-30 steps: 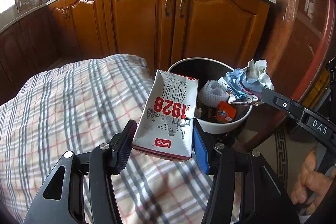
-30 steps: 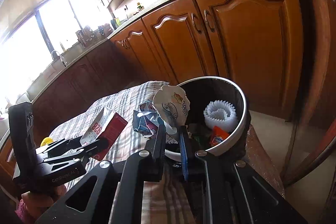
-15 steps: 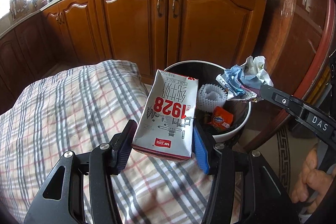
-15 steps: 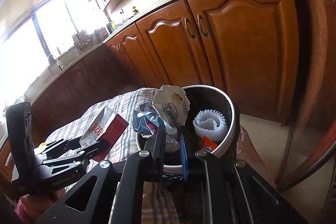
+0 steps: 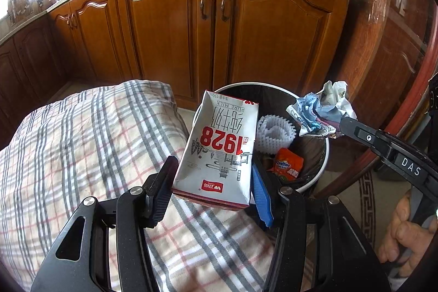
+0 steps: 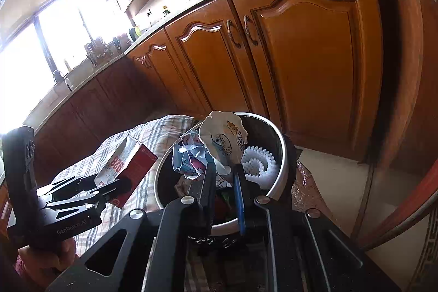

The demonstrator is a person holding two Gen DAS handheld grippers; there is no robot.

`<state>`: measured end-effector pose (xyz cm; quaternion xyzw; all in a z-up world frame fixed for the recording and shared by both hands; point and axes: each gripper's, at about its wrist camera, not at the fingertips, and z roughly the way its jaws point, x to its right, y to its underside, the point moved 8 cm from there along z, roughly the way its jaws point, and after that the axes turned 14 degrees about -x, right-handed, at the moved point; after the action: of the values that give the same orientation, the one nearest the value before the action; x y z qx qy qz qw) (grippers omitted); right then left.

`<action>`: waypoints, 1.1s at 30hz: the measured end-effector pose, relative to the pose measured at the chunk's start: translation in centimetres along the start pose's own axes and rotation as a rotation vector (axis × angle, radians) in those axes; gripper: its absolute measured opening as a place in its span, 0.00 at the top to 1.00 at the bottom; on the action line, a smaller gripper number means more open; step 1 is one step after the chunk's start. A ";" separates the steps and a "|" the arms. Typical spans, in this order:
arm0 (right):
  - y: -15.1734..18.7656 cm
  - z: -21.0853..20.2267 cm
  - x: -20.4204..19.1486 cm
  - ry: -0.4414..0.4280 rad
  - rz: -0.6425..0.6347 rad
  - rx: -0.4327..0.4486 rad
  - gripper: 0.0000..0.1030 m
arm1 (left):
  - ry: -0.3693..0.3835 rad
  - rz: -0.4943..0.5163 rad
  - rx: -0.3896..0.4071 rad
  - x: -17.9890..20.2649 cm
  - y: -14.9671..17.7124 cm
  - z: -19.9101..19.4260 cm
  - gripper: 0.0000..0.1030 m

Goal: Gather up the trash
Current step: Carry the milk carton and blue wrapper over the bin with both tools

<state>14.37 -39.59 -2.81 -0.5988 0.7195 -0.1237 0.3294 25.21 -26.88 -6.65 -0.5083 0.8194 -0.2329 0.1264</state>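
Pinching a flattened milk carton point(image 5: 219, 155) by its two long edges, the left gripper point(image 5: 210, 190) holds it above the near rim of the bin point(image 5: 314, 182), where the checked cloth point(image 5: 82, 155) ends. The carton is glossy printed card, white on its broad face with red "1928" digits and a dark red side, dented and pressed nearly flat. Its long axis runs away from the camera and slightly up, the splayed top end pointing toward the bin and the cabinets point(image 5: 219, 32); the print reads upside down in the left wrist view. One pad is ribbed black rubber, the other smooth blue point(image 5: 260, 193). The right gripper point(image 6: 223, 182) is closed on crumpled paper point(image 6: 224, 141) — a wrinkled wad, white and pale blue with cartoon print, its stiff cream flap standing upright over the bin's opening. The bin is round, white-rimmed, dark inside, lined with a black bag. Inside lie a white foam net point(image 5: 273, 133), coiled and scalloped, and an orange foil sachet point(image 5: 287, 163). The cloth is soft and rumpled, with grey and pink stripes on cream. Behind stand varnished wooden cabinets with arched panels under a speckled stone counter.
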 end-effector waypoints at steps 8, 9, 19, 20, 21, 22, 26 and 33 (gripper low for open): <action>-0.2 0.6 0.1 0.021 -0.019 -0.021 0.88 | -0.001 0.023 -0.010 1.1 -0.7 0.4 0.50; -0.2 0.6 0.2 0.021 -0.018 -0.024 0.88 | -0.003 0.026 -0.011 1.2 -0.8 0.5 0.50; -0.9 1.4 -0.2 0.028 -0.046 -0.051 0.88 | -0.006 0.038 -0.024 1.6 -1.3 1.0 0.50; -0.9 1.5 -0.2 0.029 -0.048 -0.055 0.88 | -0.005 0.039 -0.026 1.6 -1.3 1.1 0.50; -1.0 1.6 -0.2 0.031 -0.049 -0.057 0.88 | -0.004 0.039 -0.027 1.6 -1.2 1.2 0.50; -1.0 1.7 -0.1 0.033 -0.050 -0.060 0.88 | -0.005 0.040 -0.028 1.7 -1.3 1.2 0.50; -1.2 2.2 0.1 0.037 -0.053 -0.074 0.88 | -0.006 0.041 -0.034 1.7 -1.6 1.6 0.50; -1.7 2.8 0.6 0.054 -0.060 -0.094 0.88 | -0.002 0.044 -0.055 2.0 -2.1 2.3 0.50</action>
<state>17.35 -39.94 -4.13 -0.6315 0.7147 -0.1156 0.2775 26.95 -30.08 -7.48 -0.4936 0.8363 -0.2071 0.1183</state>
